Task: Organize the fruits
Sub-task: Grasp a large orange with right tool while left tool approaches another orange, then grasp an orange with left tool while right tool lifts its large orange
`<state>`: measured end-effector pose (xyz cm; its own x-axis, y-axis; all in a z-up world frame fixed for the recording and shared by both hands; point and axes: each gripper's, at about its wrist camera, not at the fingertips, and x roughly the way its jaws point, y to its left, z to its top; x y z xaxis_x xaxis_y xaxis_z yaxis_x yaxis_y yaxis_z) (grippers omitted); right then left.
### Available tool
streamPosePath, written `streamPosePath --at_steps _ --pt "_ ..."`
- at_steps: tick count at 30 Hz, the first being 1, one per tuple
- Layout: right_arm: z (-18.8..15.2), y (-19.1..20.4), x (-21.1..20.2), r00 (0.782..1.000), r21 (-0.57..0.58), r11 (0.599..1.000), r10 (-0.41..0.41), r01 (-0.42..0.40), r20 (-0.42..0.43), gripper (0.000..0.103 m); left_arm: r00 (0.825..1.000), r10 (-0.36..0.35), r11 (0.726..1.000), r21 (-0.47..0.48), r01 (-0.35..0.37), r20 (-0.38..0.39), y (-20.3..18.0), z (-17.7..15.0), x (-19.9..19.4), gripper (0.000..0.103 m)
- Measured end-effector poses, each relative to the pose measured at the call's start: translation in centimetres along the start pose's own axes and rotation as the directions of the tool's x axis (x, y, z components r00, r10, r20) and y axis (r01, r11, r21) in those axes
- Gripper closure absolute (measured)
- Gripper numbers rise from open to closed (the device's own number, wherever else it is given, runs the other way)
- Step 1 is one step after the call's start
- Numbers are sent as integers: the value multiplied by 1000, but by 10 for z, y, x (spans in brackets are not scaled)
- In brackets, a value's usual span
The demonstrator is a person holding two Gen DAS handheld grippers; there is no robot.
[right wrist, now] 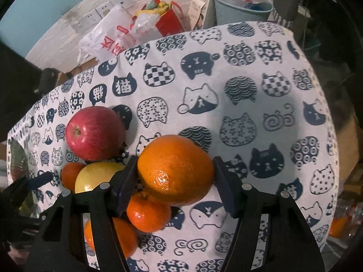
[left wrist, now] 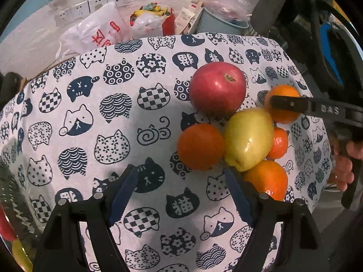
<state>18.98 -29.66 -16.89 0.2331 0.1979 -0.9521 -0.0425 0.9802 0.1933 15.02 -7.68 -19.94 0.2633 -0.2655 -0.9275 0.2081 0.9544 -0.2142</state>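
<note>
A cluster of fruit lies on the cat-print cloth (left wrist: 113,136): a red apple (left wrist: 217,88), a yellow-green fruit (left wrist: 248,138), several oranges and a small mandarin (left wrist: 278,144). My left gripper (left wrist: 180,172) stands open just above the cloth, in front of one orange (left wrist: 199,146), with nothing between its fingers. My right gripper (right wrist: 175,161) is shut on the large orange (right wrist: 175,170) at the cluster's edge, a pad against each side. The apple (right wrist: 95,133) and the mandarin (right wrist: 147,213) lie close beside it. One right finger (left wrist: 285,103) crosses that orange (left wrist: 283,117) in the left wrist view.
Beyond the table's far edge stand a white plastic bag (left wrist: 95,34), a red bag (left wrist: 156,20) and a blue bucket (left wrist: 222,20) below wall sockets. A glass dish (left wrist: 11,195) sits at the left edge. A person's hand (left wrist: 344,165) shows at the right.
</note>
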Motion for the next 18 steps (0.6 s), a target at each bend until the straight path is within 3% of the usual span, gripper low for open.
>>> streamPosePath --at_steps 4,11,18 --pt "-5 -7 -6 1000 11 1000 4 -4 6 38 1000 3 999 39 -3 -1 -6 5 5 22" --pt "-13 -14 -9 1000 19 1000 23 -23 1 38 998 60 978 202 -54 -23 -21 10 18 22" --pt "-16 -16 -9 1000 0 1000 11 -11 -7 38 996 89 960 268 -81 -18 -24 12 31 22"
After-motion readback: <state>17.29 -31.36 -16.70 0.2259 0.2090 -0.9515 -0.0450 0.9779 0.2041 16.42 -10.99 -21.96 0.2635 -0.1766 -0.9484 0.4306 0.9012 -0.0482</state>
